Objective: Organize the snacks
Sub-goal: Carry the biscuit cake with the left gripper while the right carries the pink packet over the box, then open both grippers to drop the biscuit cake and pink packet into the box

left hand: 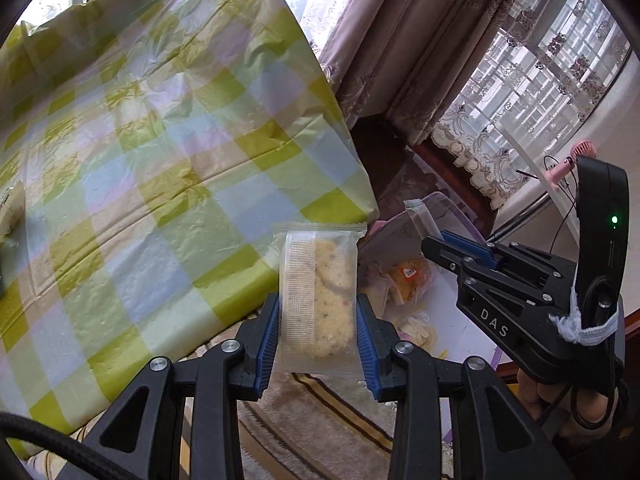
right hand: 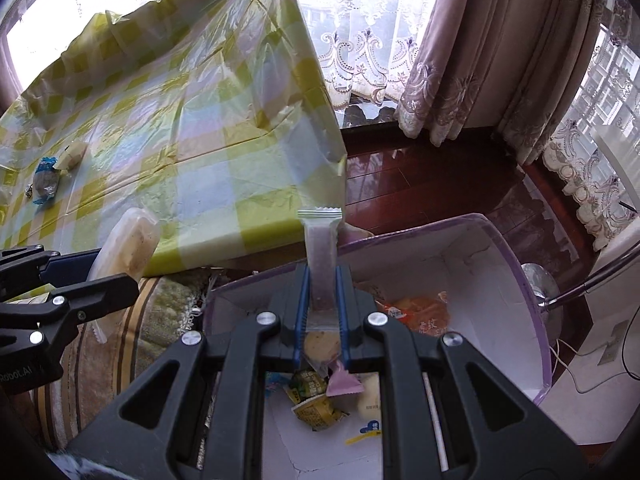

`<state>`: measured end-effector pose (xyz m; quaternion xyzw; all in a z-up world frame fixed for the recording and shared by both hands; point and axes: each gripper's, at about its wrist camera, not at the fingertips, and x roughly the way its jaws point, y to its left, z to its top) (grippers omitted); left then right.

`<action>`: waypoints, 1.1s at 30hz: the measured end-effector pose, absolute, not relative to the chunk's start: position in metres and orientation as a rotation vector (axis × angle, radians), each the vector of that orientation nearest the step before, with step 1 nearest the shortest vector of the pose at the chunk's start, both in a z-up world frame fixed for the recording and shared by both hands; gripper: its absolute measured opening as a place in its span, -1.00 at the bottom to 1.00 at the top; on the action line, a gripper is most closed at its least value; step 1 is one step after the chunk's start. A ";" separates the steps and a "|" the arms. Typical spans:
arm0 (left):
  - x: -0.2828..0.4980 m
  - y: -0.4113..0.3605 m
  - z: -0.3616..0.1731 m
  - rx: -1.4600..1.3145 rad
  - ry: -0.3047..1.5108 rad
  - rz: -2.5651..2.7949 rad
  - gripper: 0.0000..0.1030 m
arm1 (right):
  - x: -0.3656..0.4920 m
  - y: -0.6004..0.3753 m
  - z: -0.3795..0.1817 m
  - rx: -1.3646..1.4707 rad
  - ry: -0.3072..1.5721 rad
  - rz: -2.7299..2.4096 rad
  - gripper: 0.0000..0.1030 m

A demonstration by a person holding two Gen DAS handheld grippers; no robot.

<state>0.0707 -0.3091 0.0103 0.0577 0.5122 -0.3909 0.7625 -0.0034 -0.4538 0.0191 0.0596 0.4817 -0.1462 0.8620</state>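
Note:
My left gripper point(left hand: 318, 322) is shut on a clear packet with a yellow crumbly cake point(left hand: 320, 300), held past the table's near corner. It shows again at the left of the right wrist view as the same cake packet point(right hand: 128, 248) in black fingers point(right hand: 96, 292). My right gripper point(right hand: 323, 300) is shut on a thin clear packet with a pale biscuit point(right hand: 322, 256), above the open white box point(right hand: 500, 248) with purple edges. The right gripper point(left hand: 436, 244) also shows in the left wrist view, over that box point(left hand: 448, 208). Several snack packs point(right hand: 316, 400) lie inside the box.
A table under a green-and-white checked plastic cloth point(left hand: 160, 160) fills the left. Two wrapped snacks point(right hand: 48, 180) lie on it at the far left. A striped rug point(left hand: 320, 432), dark wood floor point(right hand: 420, 176), curtains point(right hand: 500, 60) and a chrome stand point(right hand: 560, 292) surround the box.

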 end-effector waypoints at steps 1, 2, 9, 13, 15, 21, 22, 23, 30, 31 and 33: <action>0.069 -0.312 0.010 0.127 1.120 -0.866 -0.28 | -0.004 -0.456 0.019 0.126 1.012 -0.314 -0.69; 0.066 -0.316 0.010 0.125 1.127 -0.888 -0.28 | -0.005 -0.459 0.018 0.127 1.013 -0.322 -0.68; 0.051 -0.338 0.007 0.150 1.155 -1.013 -0.28 | -0.011 -0.470 0.017 0.134 1.022 -0.354 -0.66; 0.045 -0.345 0.007 0.164 1.168 -1.054 -0.15 | -0.012 -0.473 0.017 0.146 1.024 -0.371 -0.63; 0.046 -0.344 0.006 0.156 1.170 -1.049 -0.13 | -0.011 -0.473 0.016 0.145 1.025 -0.371 -0.62; 0.054 -0.338 0.005 0.119 1.179 -1.025 -0.11 | -0.008 -0.469 0.016 0.147 1.025 -0.362 -0.39; 0.054 -0.336 0.005 0.115 1.178 -1.023 -0.11 | -0.008 -0.469 0.017 0.147 1.023 -0.361 -0.35; 0.054 -0.335 0.006 0.114 1.177 -1.019 -0.11 | -0.008 -0.468 0.017 0.149 1.021 -0.359 -0.33; 0.060 -0.325 0.008 0.105 1.156 -0.978 -0.11 | -0.002 -0.459 0.019 0.142 1.014 -0.345 -0.10; 0.062 -0.323 0.008 0.104 1.153 -0.969 -0.11 | -0.001 -0.457 0.019 0.139 1.014 -0.341 -0.09; 0.065 -0.318 0.009 0.106 1.145 -0.941 -0.11 | 0.002 -0.453 0.021 0.135 1.009 -0.330 -0.08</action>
